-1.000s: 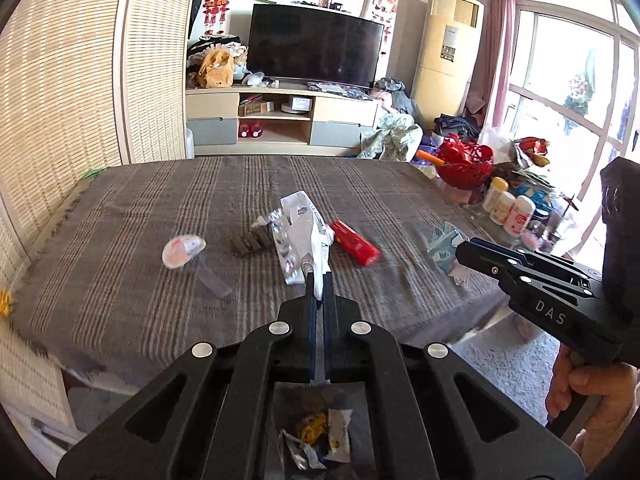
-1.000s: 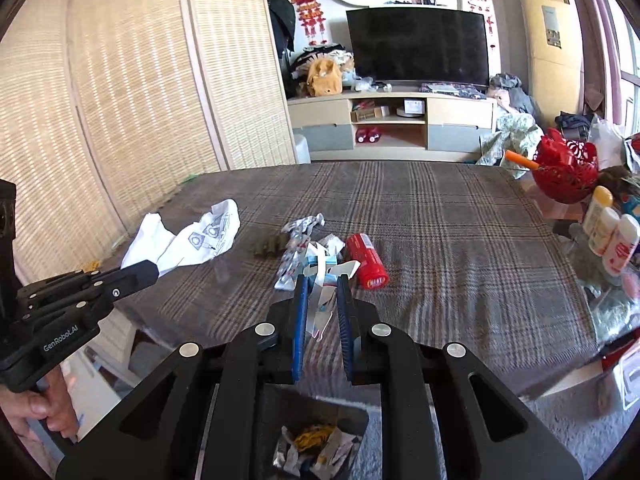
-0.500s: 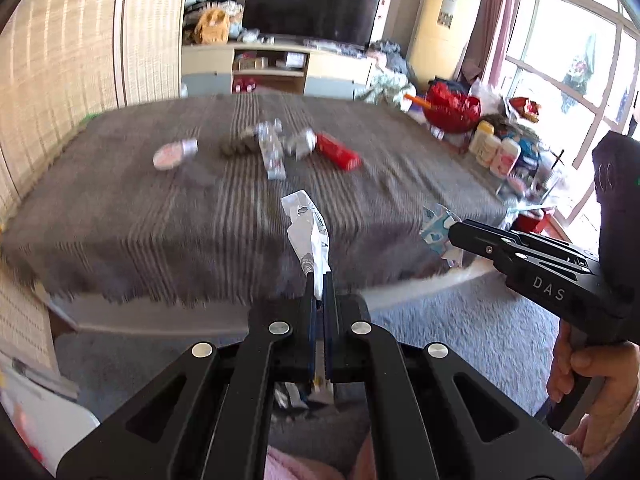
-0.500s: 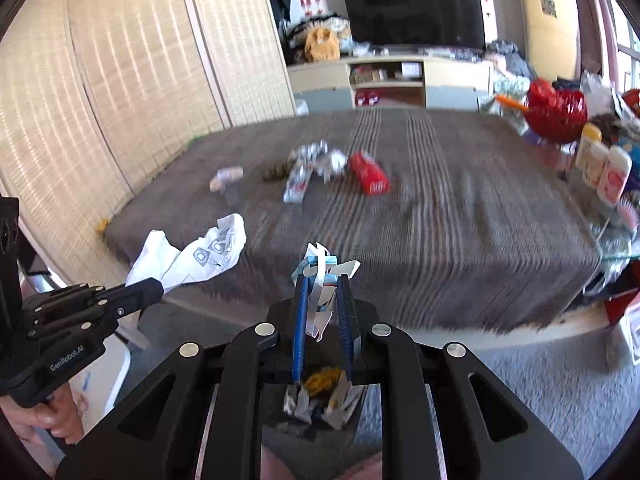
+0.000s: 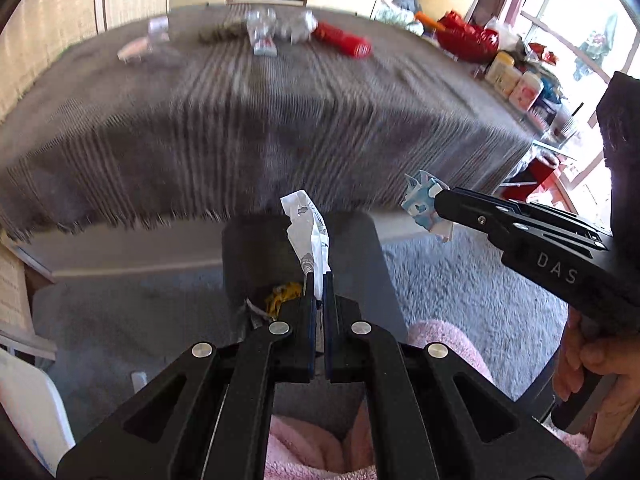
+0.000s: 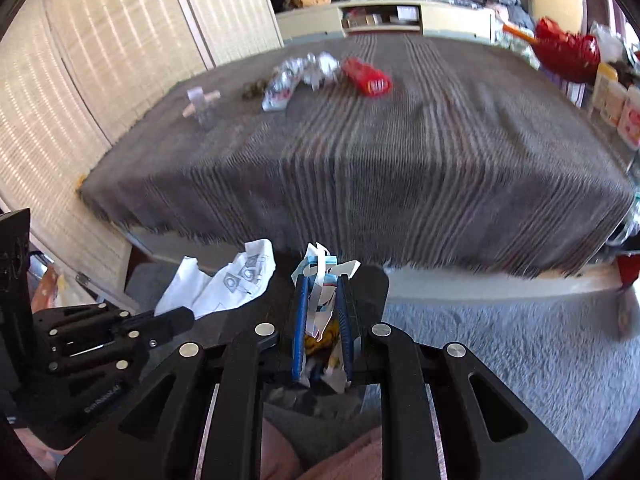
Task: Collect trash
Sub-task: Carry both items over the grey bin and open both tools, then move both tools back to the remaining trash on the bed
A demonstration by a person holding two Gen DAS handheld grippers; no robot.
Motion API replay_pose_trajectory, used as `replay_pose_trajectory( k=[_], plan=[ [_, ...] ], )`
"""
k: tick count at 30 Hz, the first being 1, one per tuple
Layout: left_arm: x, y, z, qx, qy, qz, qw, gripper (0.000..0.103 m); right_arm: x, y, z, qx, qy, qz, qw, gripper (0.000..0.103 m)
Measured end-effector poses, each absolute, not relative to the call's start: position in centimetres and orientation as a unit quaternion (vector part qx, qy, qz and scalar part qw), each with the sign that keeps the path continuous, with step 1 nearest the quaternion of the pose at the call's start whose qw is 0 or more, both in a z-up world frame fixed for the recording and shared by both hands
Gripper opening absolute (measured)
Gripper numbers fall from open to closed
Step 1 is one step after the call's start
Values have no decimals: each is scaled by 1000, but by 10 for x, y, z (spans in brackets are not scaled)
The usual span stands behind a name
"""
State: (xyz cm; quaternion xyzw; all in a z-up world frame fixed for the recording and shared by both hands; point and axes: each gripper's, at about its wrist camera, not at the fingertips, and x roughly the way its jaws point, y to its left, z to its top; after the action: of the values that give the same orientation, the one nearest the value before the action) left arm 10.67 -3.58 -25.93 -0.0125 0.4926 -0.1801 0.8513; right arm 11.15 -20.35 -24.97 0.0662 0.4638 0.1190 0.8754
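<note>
Holding both loads off the table, I am positioned over a dark bin (image 5: 240,256) standing on grey carpet (image 5: 460,280) just in front of the table edge. My left gripper (image 5: 318,280) is pinched nearly closed on a crumpled white wrapper (image 5: 306,228), which is sticking up from the fingertips above the bin opening. My right gripper (image 6: 322,304) is clamping a blue-and-white torn packet (image 6: 320,272), with its jaws standing a narrow gap apart around the scrap. Inside the bin, yellow and white scraps (image 5: 282,294) are lying at the bottom.

A grey striped cloth (image 6: 400,168) is covering the table, its fringe hanging over the near edge. Toward the far side, more trash is lying in a loose row: a red packet (image 6: 368,78), crumpled silver wrappers (image 6: 296,74), a small dark clump (image 6: 254,89) and a clear piece with a pinkish part (image 6: 200,102). These are blurred.

Woven blinds (image 6: 100,60) are lining the left wall. A low TV cabinet (image 6: 380,16) is standing behind the table, and a red basket (image 6: 568,52) and bottles (image 5: 516,80) are sitting to the right.
</note>
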Motion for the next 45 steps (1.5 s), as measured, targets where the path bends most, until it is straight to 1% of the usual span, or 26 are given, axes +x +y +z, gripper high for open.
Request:
replay_pose_trajectory(
  k=[6, 13, 17, 18, 19, 21, 22, 25, 27, 28, 29, 30, 32, 34, 36, 38, 45],
  plan=[
    [118, -41, -289, -12, 524, -182, 832, 1, 125, -197, -284, 80, 505, 126, 850, 16],
    [132, -40, -309, -19, 549, -179, 817, 2, 140, -197, -303, 90, 528, 123, 835, 19],
    [138, -40, -315, -23, 558, -179, 810, 6, 146, -192, -308, 89, 539, 125, 828, 20],
    [139, -39, -316, -22, 560, -177, 809, 11, 147, -191, -309, 87, 540, 123, 828, 24],
    [140, -38, -315, -21, 560, -174, 810, 13, 148, -190, -309, 87, 541, 121, 827, 27],
    [139, -37, -314, -21, 557, -169, 813, 22, 148, -191, -308, 88, 540, 119, 829, 39],
    [139, -35, -313, -21, 556, -166, 814, 24, 149, -191, -307, 87, 538, 118, 830, 42],
    [136, -32, -305, -18, 549, -159, 821, 40, 146, -195, -299, 81, 530, 104, 838, 54],
    [133, -29, -297, -15, 539, -156, 828, 58, 144, -199, -292, 78, 522, 92, 845, 68],
    [131, -28, -293, -14, 536, -156, 830, 62, 142, -201, -288, 76, 516, 86, 849, 72],
    [129, -26, -288, -12, 531, -155, 833, 69, 141, -204, -285, 76, 513, 83, 851, 80],
    [126, -25, -283, -9, 527, -153, 836, 73, 138, -206, -281, 76, 508, 78, 854, 89],
    [122, -23, -276, -3, 520, -148, 842, 78, 134, -209, -273, 77, 499, 72, 860, 97],
    [118, -19, -269, 1, 512, -143, 847, 85, 130, -211, -265, 75, 492, 73, 864, 100],
    [116, -16, -263, 1, 505, -139, 852, 93, 127, -214, -259, 75, 488, 74, 866, 100],
    [112, -12, -255, 1, 497, -133, 857, 95, 123, -217, -250, 80, 478, 74, 871, 100],
    [109, 7, -228, 0, 472, -110, 875, 95, 123, -221, -217, 84, 444, 71, 889, 100]
  ],
)
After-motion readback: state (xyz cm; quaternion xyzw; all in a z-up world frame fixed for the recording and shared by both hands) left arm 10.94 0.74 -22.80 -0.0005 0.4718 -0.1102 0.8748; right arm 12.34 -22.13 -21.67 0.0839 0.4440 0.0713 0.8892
